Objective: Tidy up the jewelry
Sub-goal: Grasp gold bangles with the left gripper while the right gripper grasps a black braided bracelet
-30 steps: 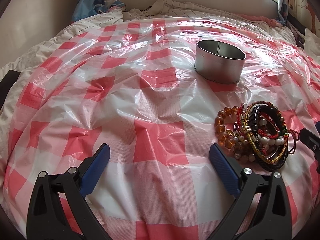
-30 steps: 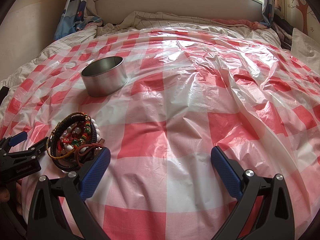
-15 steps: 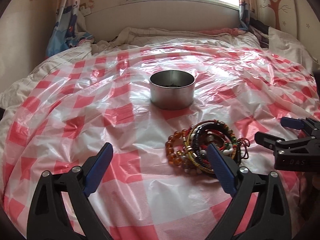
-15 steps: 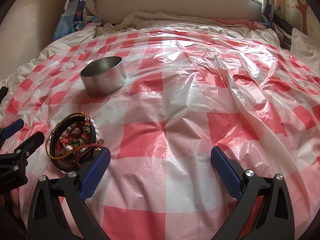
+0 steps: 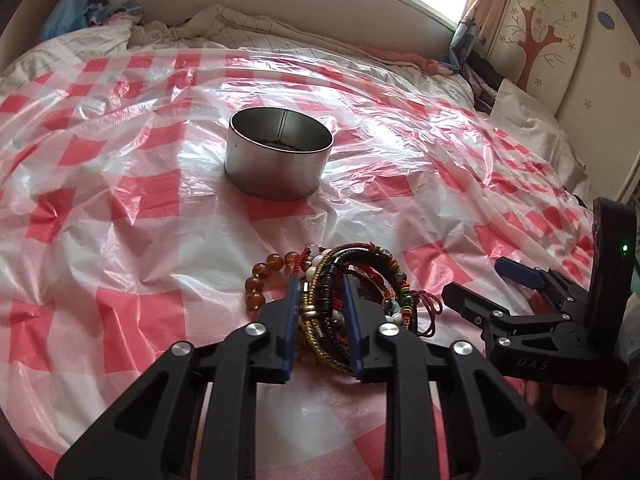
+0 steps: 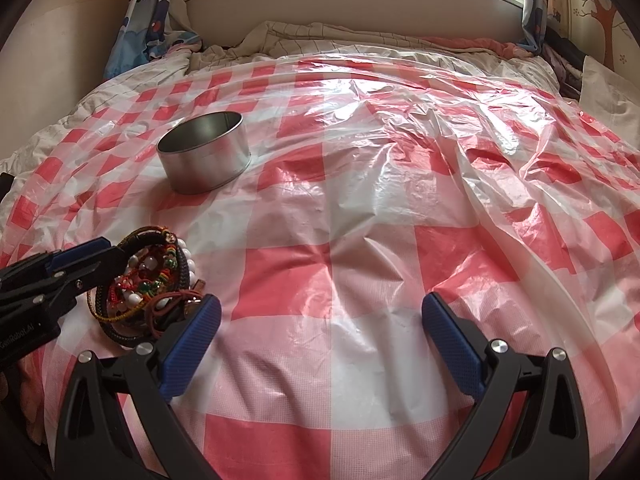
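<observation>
A pile of beaded and braided bracelets (image 5: 352, 280) lies on the red-and-white checked plastic sheet; it also shows at the lower left of the right wrist view (image 6: 156, 280). My left gripper (image 5: 320, 284) is down on the pile, its blue fingers closed narrowly around several strands on the pile's left side. A round metal tin (image 5: 279, 152) stands open behind the pile and also shows in the right wrist view (image 6: 204, 156). My right gripper (image 6: 320, 316) is open and empty, just right of the pile.
The sheet covers a soft bed (image 6: 400, 160) with crumpled bedding (image 6: 360, 40) at the back. A wall and window run behind. A white pillow (image 6: 612, 92) lies at the far right.
My left gripper moved forward onto the bracelet pile and closed its fingers around some strands. The right gripper stayed still and open.
</observation>
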Tool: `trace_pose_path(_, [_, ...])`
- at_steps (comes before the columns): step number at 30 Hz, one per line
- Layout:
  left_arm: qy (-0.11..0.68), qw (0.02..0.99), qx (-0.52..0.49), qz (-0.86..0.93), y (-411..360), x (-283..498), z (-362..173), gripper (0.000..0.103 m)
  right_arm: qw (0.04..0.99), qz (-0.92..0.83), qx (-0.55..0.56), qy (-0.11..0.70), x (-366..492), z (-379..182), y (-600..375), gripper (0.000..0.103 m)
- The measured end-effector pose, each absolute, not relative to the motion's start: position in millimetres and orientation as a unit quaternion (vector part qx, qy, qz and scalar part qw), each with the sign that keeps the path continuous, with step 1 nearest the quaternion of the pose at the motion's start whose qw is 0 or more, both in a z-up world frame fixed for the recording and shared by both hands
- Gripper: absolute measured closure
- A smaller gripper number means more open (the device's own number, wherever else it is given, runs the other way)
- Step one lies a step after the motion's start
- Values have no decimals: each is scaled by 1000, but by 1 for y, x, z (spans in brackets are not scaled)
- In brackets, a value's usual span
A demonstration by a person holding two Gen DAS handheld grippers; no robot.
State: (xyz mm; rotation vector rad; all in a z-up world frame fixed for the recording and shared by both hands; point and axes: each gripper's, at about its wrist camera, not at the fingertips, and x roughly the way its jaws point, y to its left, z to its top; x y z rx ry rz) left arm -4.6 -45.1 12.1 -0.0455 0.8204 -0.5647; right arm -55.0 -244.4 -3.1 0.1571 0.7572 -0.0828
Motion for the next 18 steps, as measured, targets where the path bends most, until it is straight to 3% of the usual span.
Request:
trace_pose_path(3, [397,873,-42,-280,-40,-5,13,95,925,-40,77,369,-55,-3,-244,6])
trace_pose_path(11, [354,897,-95,-245,-5,-6,39,95,925,-40,77,370,-54,-3,-244,7])
trace_pose_path(18, [411,893,-97,-157,18,17,14,95,949,-4,77,306,-75,17,-240,7])
